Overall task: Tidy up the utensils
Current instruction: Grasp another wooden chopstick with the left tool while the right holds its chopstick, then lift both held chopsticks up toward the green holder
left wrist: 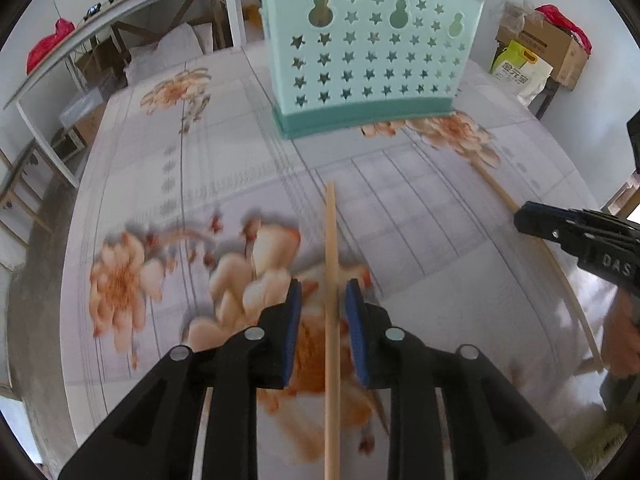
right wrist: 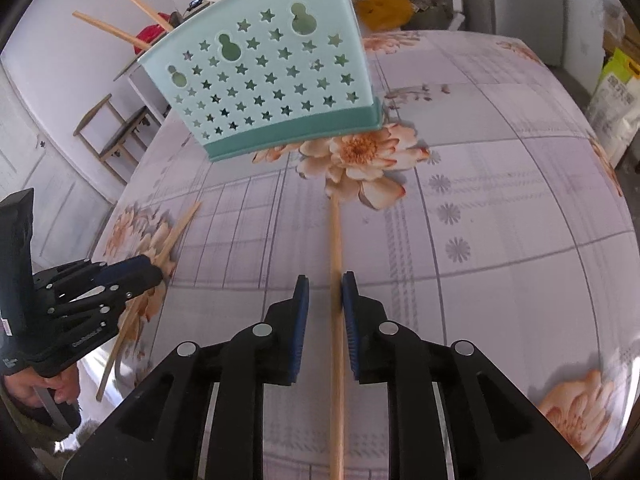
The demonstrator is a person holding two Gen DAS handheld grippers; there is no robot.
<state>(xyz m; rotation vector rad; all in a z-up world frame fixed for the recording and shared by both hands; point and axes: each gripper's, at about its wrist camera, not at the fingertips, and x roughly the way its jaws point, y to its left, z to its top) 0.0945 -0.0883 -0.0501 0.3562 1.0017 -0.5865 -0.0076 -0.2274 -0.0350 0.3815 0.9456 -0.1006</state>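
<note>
In the left wrist view, the left gripper (left wrist: 323, 312) has its jaws apart on both sides of a wooden chopstick (left wrist: 331, 320) that lies on the flowered tablecloth (left wrist: 400, 208) between the blue pads (left wrist: 294, 332) without being pinched. In the right wrist view, the right gripper (right wrist: 325, 312) also stands with jaws apart around a second chopstick (right wrist: 336, 320), which runs close to its right pad. Farther on the table stands the teal utensil holder (right wrist: 264, 80), upright, with more chopsticks (right wrist: 112, 30) sticking out of its top.

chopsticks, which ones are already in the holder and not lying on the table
The chopsticks sticking up out of the teal holder at its far end; the other two lie flat on the tablecloth, one between each gripper's fingers.
</note>
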